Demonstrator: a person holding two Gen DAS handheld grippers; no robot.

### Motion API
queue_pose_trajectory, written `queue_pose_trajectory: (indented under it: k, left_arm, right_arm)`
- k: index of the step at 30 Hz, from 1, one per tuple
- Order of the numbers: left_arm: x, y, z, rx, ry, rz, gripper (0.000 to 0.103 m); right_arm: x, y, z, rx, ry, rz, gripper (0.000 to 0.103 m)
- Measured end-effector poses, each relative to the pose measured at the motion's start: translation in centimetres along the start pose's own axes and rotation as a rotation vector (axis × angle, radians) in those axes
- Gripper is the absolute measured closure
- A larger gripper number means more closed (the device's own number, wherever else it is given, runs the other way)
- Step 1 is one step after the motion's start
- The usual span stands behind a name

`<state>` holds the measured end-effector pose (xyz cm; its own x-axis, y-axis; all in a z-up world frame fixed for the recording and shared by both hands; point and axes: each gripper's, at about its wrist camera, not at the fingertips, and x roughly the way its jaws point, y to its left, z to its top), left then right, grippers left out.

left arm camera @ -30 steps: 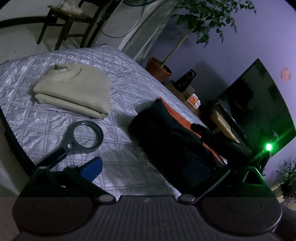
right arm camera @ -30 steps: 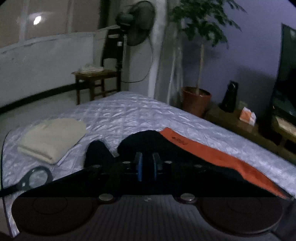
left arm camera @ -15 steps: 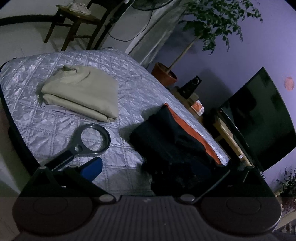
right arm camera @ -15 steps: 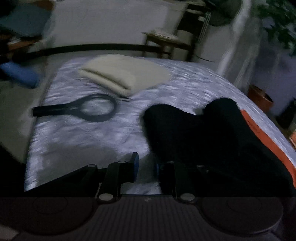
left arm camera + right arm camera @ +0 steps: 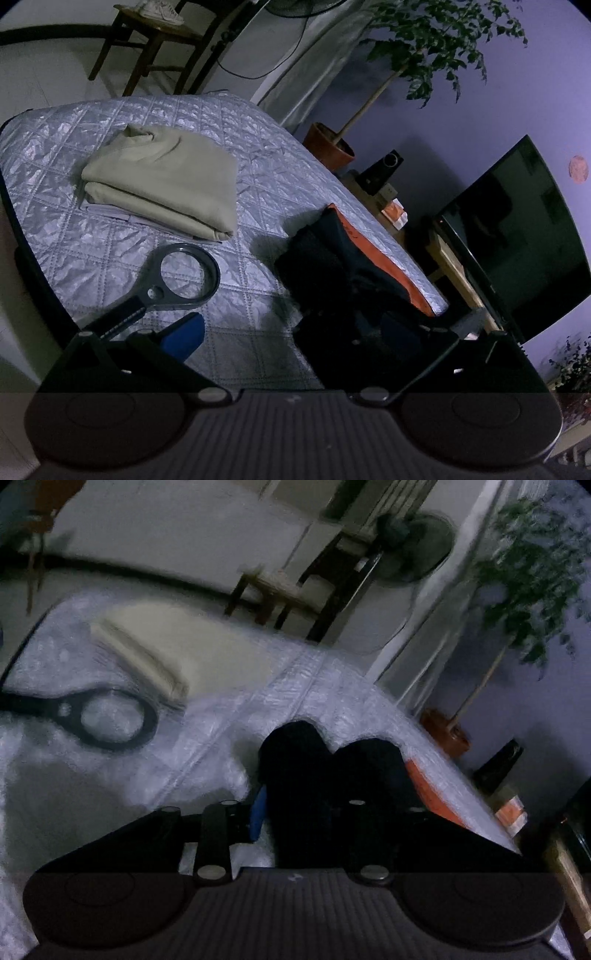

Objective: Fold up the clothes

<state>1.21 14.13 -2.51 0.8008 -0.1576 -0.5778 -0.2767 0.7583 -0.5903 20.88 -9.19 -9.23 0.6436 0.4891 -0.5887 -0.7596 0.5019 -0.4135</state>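
Left claw (image 5: 291, 332) spread wide, fingers far apart, low over bed; right claw (image 5: 295, 812) partly closed onto dark garment.

Bed cover (image 5: 258, 155): shiny quilted cloth. Beige garment (image 5: 166, 184): soft matt fabric. Magnifier (image 5: 184, 275) frame: smooth plastic.

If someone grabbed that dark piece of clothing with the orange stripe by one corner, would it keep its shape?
Probably not. The dark garment already lies in soft rounded humps on the quilted bed cover, so it would likely droop and unfold. It looks light and unlikely to slide far on the textured quilting.
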Motion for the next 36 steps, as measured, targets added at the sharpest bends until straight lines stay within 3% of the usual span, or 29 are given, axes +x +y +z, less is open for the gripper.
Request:
queue_pose_trajectory:
  k: [6, 7, 8, 13, 16, 22, 24, 25, 27, 28, 29, 33, 36]
  left_arm:
    - [0.1, 0.2, 0.1, -0.003, 0.005, -0.001, 0.002]
    - [0.1, 0.2, 0.1, -0.005, 0.007, -0.001, 0.002]
    - [0.1, 0.3, 0.1, -0.004, 0.007, -0.002, 0.002]
    - [0.0, 0.4, 0.1, -0.004, 0.008, -0.003, 0.001]
    - [0.0, 0.5, 0.1, -0.003, 0.009, -0.004, 0.001]
    - [0.1, 0.5, 0.1, -0.003, 0.008, -0.004, 0.001]
    - [0.2, 0.4, 0.2, -0.003, 0.007, -0.003, 0.001]
    - [0.1, 0.4, 0.1, 0.000, 0.007, -0.003, 0.001]
    - [0.1, 0.3, 0.1, 0.004, 0.006, -0.001, 0.001]
    - [0.1, 0.3, 0.1, 0.004, 0.006, 0.000, 0.001]
    - [0.1, 0.4, 0.1, 0.004, 0.007, 0.000, 0.001]
    - [0.0, 0.5, 0.1, 0.003, 0.009, 0.002, 0.001]
    - [0.2, 0.2, 0.3, 0.008, 0.009, -0.001, 0.001]
  right_arm:
    - [0.4, -1.3, -0.9, 0.082, 0.002, 0.008, 0.061]
    - [0.6, -1.7, -0.9, 0.105, 0.013, 0.018, 0.067]
    - [0.7, -2.2, -0.9, 0.127, 0.025, 0.028, 0.088]
    - [1.2, -4.9, -0.1, 0.297, 0.040, 0.057, 0.097]
    - [-1.0, -7.3, 0.5, 0.457, -0.053, 0.101, 0.098]
    - [-7.0, -9.8, 1.1, 0.604, -0.276, 0.201, 0.097]
    - [-7.4, -11.0, 0.3, 0.699, -0.323, 0.383, 0.096]
    - [-7.2, -10.9, 0.0, 0.697, -0.307, 0.418, 0.095]
    - [-6.6, -10.2, -0.3, 0.642, -0.212, 0.389, 0.083]
    - [-6.2, -9.9, -0.4, 0.625, -0.160, 0.366, 0.069]
    - [-6.4, -9.6, -0.8, 0.610, -0.137, 0.322, 0.066]
    - [-10.0, -8.4, -3.0, 0.571, -0.137, 0.104, 0.063]
    - [-13.6, -7.2, -6.0, 0.519, -0.020, 0.005, 0.063]
